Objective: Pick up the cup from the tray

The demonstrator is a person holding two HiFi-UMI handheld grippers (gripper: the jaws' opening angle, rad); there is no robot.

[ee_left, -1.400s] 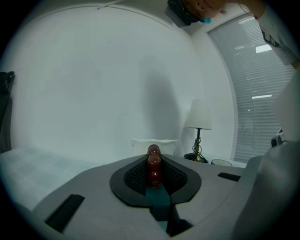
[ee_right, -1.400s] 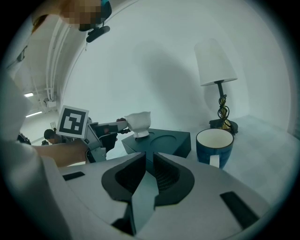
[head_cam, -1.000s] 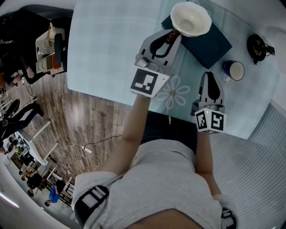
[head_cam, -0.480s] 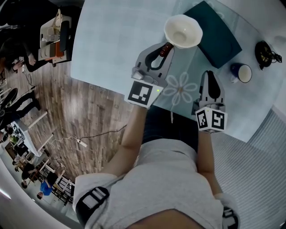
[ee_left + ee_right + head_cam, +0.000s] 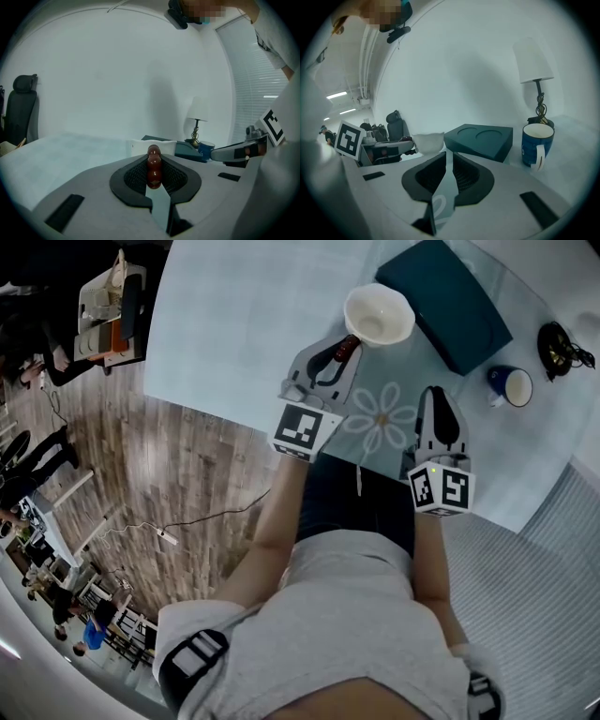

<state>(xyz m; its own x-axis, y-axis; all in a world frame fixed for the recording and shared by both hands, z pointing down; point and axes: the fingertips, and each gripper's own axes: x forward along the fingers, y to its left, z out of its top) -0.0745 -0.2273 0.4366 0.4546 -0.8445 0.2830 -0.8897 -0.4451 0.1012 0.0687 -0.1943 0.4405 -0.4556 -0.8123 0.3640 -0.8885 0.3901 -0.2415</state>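
Head view: the left gripper [image 5: 341, 351] has its jaws clamped on the reddish-brown beaded handle [image 5: 352, 336] of a white cup [image 5: 379, 315]. The cup is off the dark teal tray [image 5: 450, 306], just beside the tray's near-left edge and over the pale counter [image 5: 234, 324]. Whether its base touches the counter cannot be told. The right gripper [image 5: 436, 404], jaws drawn together on nothing, lies low over the counter beside a printed flower [image 5: 380, 418], with a blue mug [image 5: 511, 387] further right.

The cup looks like thin glazed ceramic: light, stiff, slick and likely to chip at a knock. The beaded handle is the sensible hold, its ridges seating between the pads. The bowl's weight hangs beyond the jaws, though, and could tip the cup if the grip eases.

Open room lies to the left and on the far side, where the counter is bare. The tray, the mug and a table lamp [image 5: 532, 58] crowd the right. The counter's left edge drops to a wood floor [image 5: 169, 484], so any set-down is best kept well inboard.
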